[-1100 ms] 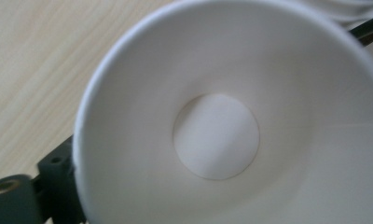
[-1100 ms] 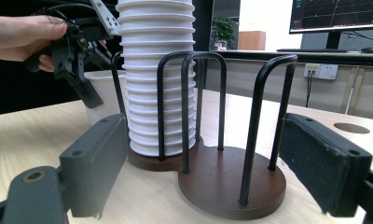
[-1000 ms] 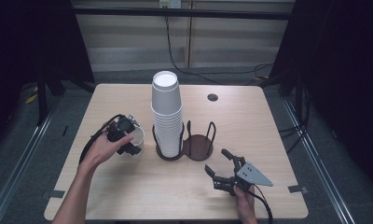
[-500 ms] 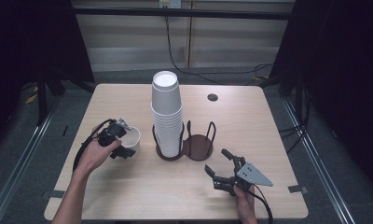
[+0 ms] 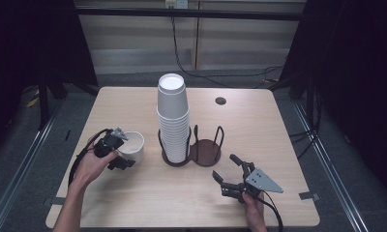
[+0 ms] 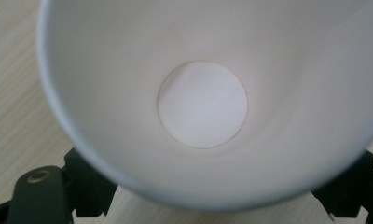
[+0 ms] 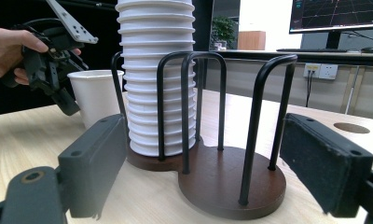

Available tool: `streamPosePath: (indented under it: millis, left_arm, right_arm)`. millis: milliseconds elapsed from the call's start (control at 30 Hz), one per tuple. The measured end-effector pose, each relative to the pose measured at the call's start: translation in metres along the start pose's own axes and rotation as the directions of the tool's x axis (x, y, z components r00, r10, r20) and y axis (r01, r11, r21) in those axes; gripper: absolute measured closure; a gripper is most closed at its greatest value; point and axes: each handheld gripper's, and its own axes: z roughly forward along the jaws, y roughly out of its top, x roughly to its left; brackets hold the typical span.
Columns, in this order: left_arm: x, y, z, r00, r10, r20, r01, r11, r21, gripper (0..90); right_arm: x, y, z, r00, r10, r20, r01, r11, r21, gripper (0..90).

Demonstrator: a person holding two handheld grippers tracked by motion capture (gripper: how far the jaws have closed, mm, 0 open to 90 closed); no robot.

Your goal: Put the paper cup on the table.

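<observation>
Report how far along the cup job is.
Done: one paper cup stands upright on the table, left of the stack of cups in the holder. In hand: the left gripper at that cup's rim, jaws just closing across it. Left: the holder's empty ring; the right gripper waits open, facing it.

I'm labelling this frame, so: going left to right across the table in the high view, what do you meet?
Left gripper → single white cup → stack of white cups → empty ring of the cup holder → right gripper.
</observation>
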Motion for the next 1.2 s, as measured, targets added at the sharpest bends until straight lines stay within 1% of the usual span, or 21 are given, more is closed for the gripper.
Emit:
streamPosePath:
  millis: [100, 233, 333, 400, 467, 533, 567, 633, 700, 733, 767, 800, 833, 867, 900, 967, 1067, 1100, 1133, 1167, 1200]
  left_arm:
    - [0.004, -0.004, -0.01, 0.9995, -0.026, -0.017, 0.024, 0.9945, -0.102, 16.1]
    - [0.002, -0.008, -0.016, 0.9994, -0.029, -0.018, 0.027, 0.9938, -0.107, 16.3]
    - [0.001, -0.013, -0.019, 0.9988, -0.046, -0.019, 0.043, 0.9889, -0.143, 16.3]
    - [-0.001, -0.015, -0.023, 0.9982, -0.057, -0.016, 0.054, 0.9825, -0.178, 16.3]
    - [-0.003, -0.019, -0.029, 0.9973, -0.074, 0.001, 0.072, 0.9695, -0.234, 16.2]
    - [-0.003, -0.02, -0.032, 0.9964, -0.085, 0.001, 0.082, 0.9658, -0.246, 16.1]
    - [-0.006, -0.021, -0.033, 0.9937, -0.112, -0.002, 0.107, 0.9589, -0.263, 16.1]
    - [-0.011, -0.021, -0.036, 0.9925, -0.116, -0.04, 0.103, 0.966, -0.237, 16.1]
    - [-0.016, -0.024, -0.042, 0.991, -0.133, -0.017, 0.122, 0.9477, -0.295, 16.2]
    - [-0.016, -0.024, -0.042, 0.991, -0.133, -0.017, 0.122, 0.9477, -0.295, 16.4]
    - [-0.019, -0.026, -0.045, 0.9879, -0.154, -0.023, 0.138, 0.9356, -0.325, 16.2]
    - [-0.019, -0.026, -0.045, 0.9879, -0.154, -0.023, 0.138, 0.9356, -0.325, 16.1]
    - [-0.021, -0.03, -0.047, 0.9848, -0.173, -0.012, 0.157, 0.9195, -0.36, 16.1]
    - [-0.022, -0.032, -0.048, 0.9844, -0.176, 0.003, 0.163, 0.9083, -0.385, 16.1]
    - [-0.022, -0.032, -0.048, 0.9844, -0.176, 0.003, 0.163, 0.9083, -0.385, 16.1]
    - [-0.032, -0.036, -0.047, 0.986, -0.162, -0.037, 0.132, 0.898, -0.42, 16.1]
    - [-0.04, -0.045, -0.047, 0.9851, -0.172, 0.006, 0.151, 0.8471, -0.51, 16.1]
    - [-0.042, -0.046, -0.047, 0.9833, -0.182, 0.005, 0.158, 0.8387, -0.521, 16.1]
    - [-0.042, -0.046, -0.047, 0.9833, -0.182, 0.005, 0.158, 0.8387, -0.521, 16.1]
    - [-0.047, -0.049, -0.047, 0.9826, -0.186, 0.005, 0.158, 0.8235, -0.545, 16.2]
    - [-0.047, -0.049, -0.047, 0.9826, -0.186, 0.005, 0.158, 0.8235, -0.545, 16.2]
  right_arm:
    - [0.0, 0.0, 0.0, 1.0, 0.0, -0.002, 0.0, 1.0, 0.0, 14.2]
    - [0.0, 0.0, 0.0, 1.0, 0.0, 0.0, 0.0, 1.0, 0.0, 14.1]
    - [0.0, 0.0, 0.0, 1.0, 0.0, 0.0, 0.0, 1.0, 0.0, 14.1]
    - [0.0, 0.0, 0.0, 1.0, 0.0, 0.0, 0.0, 1.0, 0.0, 14.0]
    - [0.0, 0.0, 0.0, 1.0, 0.0, 0.0, 0.0, 1.0, 0.0, 13.9]
    - [0.0, 0.0, 0.0, 1.0, 0.0, 0.0, 0.0, 1.0, 0.0, 13.8]
    - [0.0, 0.0, 0.0, 1.0, 0.0, 0.0, 0.0, 1.0, 0.0, 13.8]
    - [0.0, 0.0, 0.0, 1.0, 0.0, 0.0, 0.0, 1.0, 0.0, 13.8]
    - [0.0, 0.0, 0.0, 1.0, 0.0, 0.0, 0.0, 1.0, 0.0, 13.7]
    - [0.0, 0.0, 0.0, 1.0, 0.0, 0.0, 0.0, 1.0, 0.0, 13.7]
    - [0.0, 0.0, 0.0, 1.0, 0.0, 0.001, 0.0, 1.0, 0.0, 13.5]
    - [0.0, 0.0, 0.0, 1.0, 0.0, 0.001, 0.0, 1.0, 0.0, 13.5]
    - [0.0, 0.0, 0.0, 1.0, 0.0, 0.003, 0.0, 1.0, -0.001, 13.5]
    - [0.0, 0.0, 0.0, 1.0, 0.002, 0.003, -0.002, 1.0, 0.0, 13.5]
    - [0.0, 0.0, 0.0, 1.0, 0.002, 0.003, -0.002, 1.0, 0.0, 13.5]
    - [0.0, 0.0, 0.0, 1.0, 0.001, 0.003, -0.001, 1.0, 0.0, 13.5]
    - [0.0, 0.0, 0.0, 1.0, 0.002, 0.003, -0.001, 1.0, -0.002, 13.4]
    - [0.0, 0.0, 0.0, 1.0, 0.002, 0.005, -0.002, 1.0, -0.002, 13.4]
    - [0.0, 0.0, 0.0, 1.0, 0.002, 0.005, -0.002, 1.0, -0.002, 13.4]
    - [0.0, 0.0, 0.0, 1.0, 0.002, 0.005, -0.002, 1.0, -0.002, 13.4]
    - [0.0, 0.0, 0.0, 1.0, 0.002, 0.005, -0.002, 1.0, -0.002, 13.4]
